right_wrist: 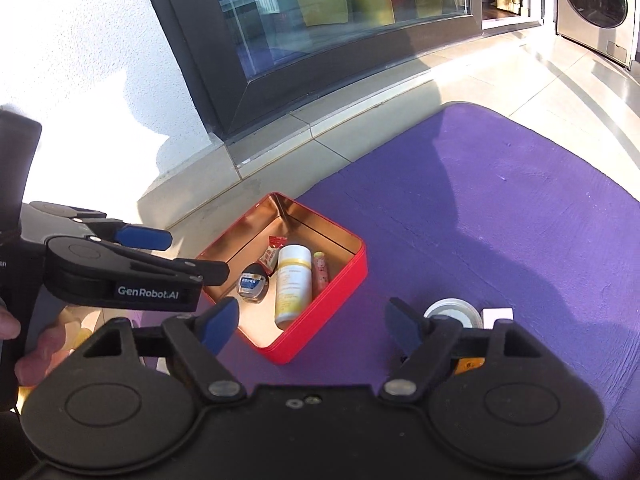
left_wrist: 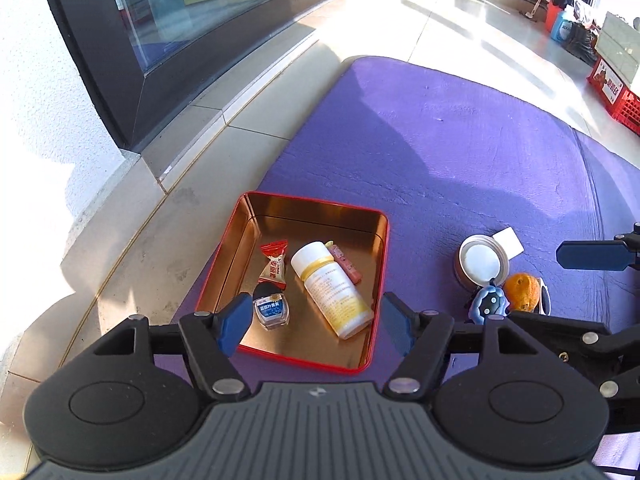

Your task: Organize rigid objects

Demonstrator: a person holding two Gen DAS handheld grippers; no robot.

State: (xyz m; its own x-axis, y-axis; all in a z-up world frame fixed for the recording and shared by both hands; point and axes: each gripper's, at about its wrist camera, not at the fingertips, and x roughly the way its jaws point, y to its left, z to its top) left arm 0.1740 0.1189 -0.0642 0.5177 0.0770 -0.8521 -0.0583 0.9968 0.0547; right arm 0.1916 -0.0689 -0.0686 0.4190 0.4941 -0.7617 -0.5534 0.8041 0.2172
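Note:
A red tin (left_wrist: 224, 264) with a gold inside lies on the purple mat (left_wrist: 440, 140). In it are a white and yellow bottle (left_wrist: 332, 292) on its side, a pink tube (left_wrist: 348, 266), a red wrapped candy (left_wrist: 274, 264) and a small black-capped dropper bottle (left_wrist: 272, 308). My left gripper (left_wrist: 316, 324) hovers open over the tin's near end, empty. My right gripper (right_wrist: 312, 322) is open and empty above the tin's (right_wrist: 332, 328) near corner. Right of the tin sit a round white-lidded jar (left_wrist: 482, 262), a blue toy (left_wrist: 490, 304) and an orange (left_wrist: 520, 292).
A white card (left_wrist: 508, 242) lies by the jar. Pale floor tiles and a dark window frame (left_wrist: 100, 80) border the mat on the left. A red crate (left_wrist: 616, 92) and clutter stand far right. A washing machine (right_wrist: 596, 8) stands at the back.

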